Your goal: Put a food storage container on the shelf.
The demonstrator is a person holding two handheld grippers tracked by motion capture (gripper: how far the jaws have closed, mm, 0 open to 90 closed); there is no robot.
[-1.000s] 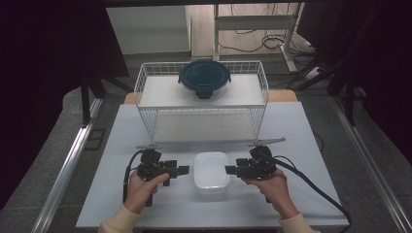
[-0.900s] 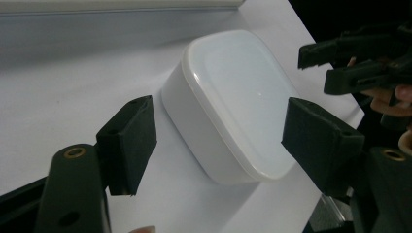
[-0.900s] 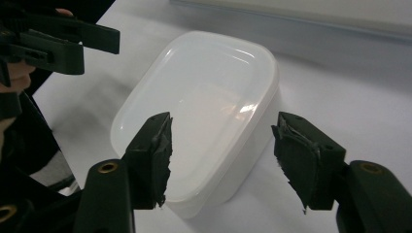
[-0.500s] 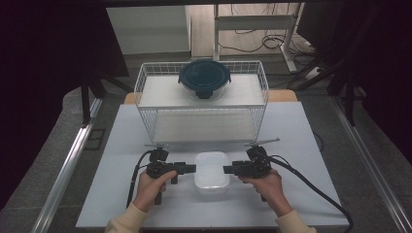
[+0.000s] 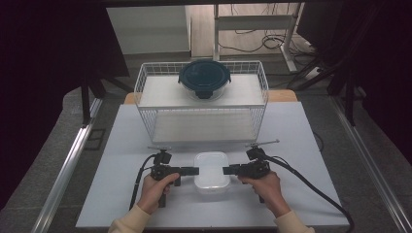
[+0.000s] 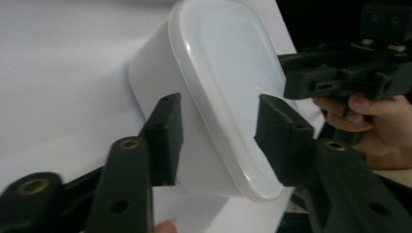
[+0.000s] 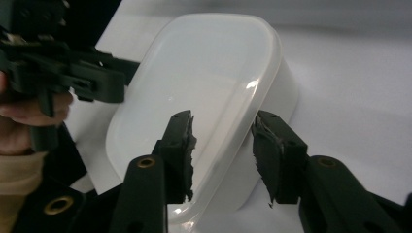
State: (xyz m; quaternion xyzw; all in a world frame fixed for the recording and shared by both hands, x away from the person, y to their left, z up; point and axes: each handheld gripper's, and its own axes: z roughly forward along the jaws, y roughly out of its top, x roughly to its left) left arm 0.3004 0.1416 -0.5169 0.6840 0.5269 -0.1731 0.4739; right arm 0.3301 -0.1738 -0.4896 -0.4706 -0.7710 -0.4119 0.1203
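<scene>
Closing in on the white lidded container (image 5: 211,169) at the worktop's (image 5: 121,145) near edge. Left gripper (image 5: 190,171) and right gripper (image 5: 231,170) flank it, jaws just narrowing, straddling its rim, not yet pressing. Next, I judge: squeeze both sides evenly, then lift level.

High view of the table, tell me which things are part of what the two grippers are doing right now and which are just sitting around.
In the job:
- white lidded container, between both grippers
- left gripper, jaws straddling its rim, just been closing
- right gripper, the same from the other side

Just lying about:
- wire rack at the back of the table
- round glass dish with dark lid on top of the rack
</scene>
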